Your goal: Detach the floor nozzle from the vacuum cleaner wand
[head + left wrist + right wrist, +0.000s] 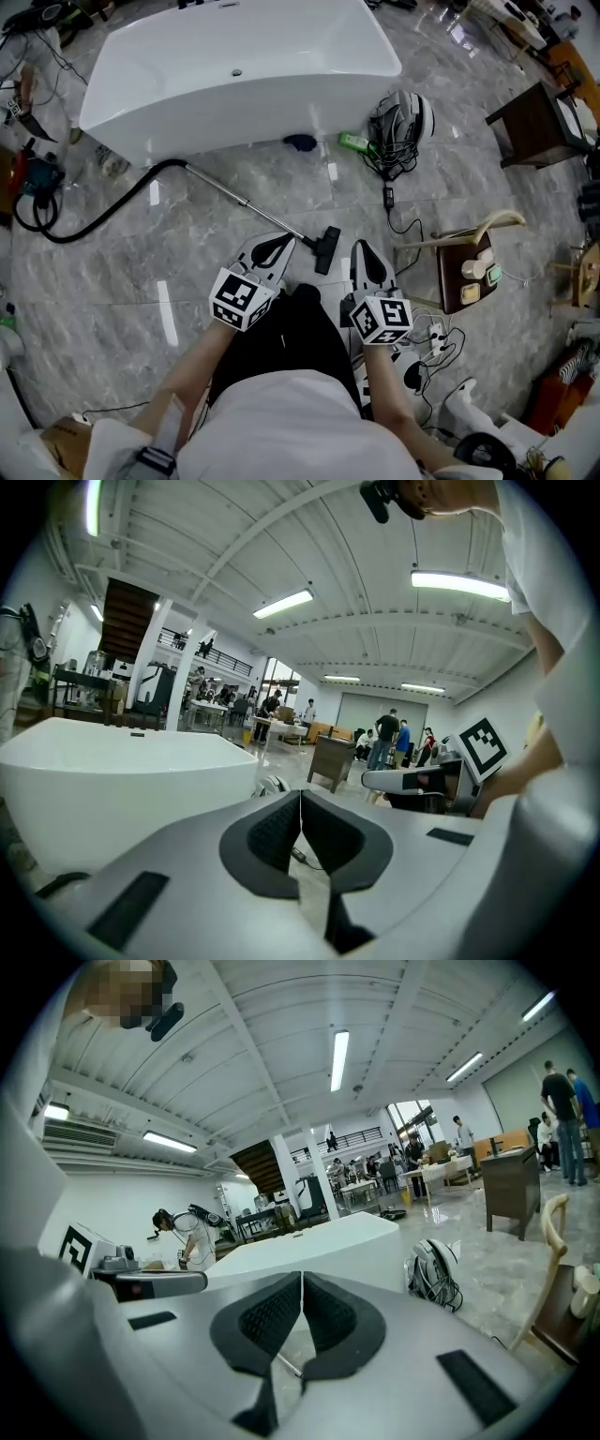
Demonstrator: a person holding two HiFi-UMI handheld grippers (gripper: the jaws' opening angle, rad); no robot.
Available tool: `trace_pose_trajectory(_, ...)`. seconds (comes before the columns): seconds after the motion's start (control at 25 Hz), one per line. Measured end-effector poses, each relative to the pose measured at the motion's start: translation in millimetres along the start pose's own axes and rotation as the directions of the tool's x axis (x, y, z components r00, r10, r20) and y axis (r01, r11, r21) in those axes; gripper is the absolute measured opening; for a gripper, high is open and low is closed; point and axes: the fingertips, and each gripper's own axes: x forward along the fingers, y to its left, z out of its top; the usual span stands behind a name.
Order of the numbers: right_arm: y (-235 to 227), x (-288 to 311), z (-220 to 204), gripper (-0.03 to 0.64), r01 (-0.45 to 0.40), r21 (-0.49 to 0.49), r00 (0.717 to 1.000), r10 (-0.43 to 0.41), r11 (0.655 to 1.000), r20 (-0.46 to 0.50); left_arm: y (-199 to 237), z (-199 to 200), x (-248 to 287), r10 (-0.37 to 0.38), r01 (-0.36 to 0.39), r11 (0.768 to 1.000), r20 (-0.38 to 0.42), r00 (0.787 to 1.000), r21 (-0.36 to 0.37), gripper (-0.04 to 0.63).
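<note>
The nozzle [328, 249] lies on the grey marble floor [187, 281], small and dark, at the end of the wand [246, 201]. The wand slants up and left from it towards the white tub [234, 66], where it meets a black hose [103, 211] that curves off left across the floor. From the head view we see the nozzle between the two grippers: the left gripper [281, 242] has its tip just left of it and the right gripper [364, 251] just right of it. Whether either touches it we cannot tell from above. In the left gripper view we find the left gripper [300, 803] closed, its dark pads [272, 832] meeting with nothing between them, the tub [112, 780] beyond on the left. In the right gripper view the right gripper [302, 1288] is closed and empty too. It points past the tub [319, 1241] and a bundle of cables [433, 1274] on the floor to the right
</note>
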Motion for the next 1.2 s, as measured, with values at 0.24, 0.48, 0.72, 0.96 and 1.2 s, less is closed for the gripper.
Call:
trace_pose_trajectory(0.24, -11, -1, 7, 0.017, -0.029, -0.056, 0.999, 0.027, 0.998, -0.033, -11, 2, 19, -0.039, 0.04, 0.998, -0.034, 0.999, 0.052, 0.011)
trace_pose_trajectory(0.48, -25, 10, 14, 0.017, -0.079, -0.1, 0.997, 0.076, 0.992, -0.034, -11, -7, 38, -0.055, 0.067, 0.987, -0.087, 0.995, 0.146, 0.011)
trace_pose_trajectory(0.72, -46, 22, 1, 0.017, -0.138, -0.116, 0.99, 0.132, 0.984, -0.059, -11, -21, 63, -0.088, 0.109, 0.975, -0.112, 0.99, 0.193, 0.011)
trace_pose_trajectory(0.96, -60, 35, -32, 0.017, -0.17, -0.131, 0.984, 0.161, 0.977, -0.082, -1, -49, 82, -0.085, 0.11, 0.973, -0.123, 0.989, 0.205, 0.011)
trace_pose_trajectory(1.2, -69, 58, -84, 0.017, -0.228, -0.136, 0.971, 0.214, 0.964, -0.108, 21, -103, 101, -0.052, 0.078, 0.98, -0.142, 0.988, 0.182, 0.011)
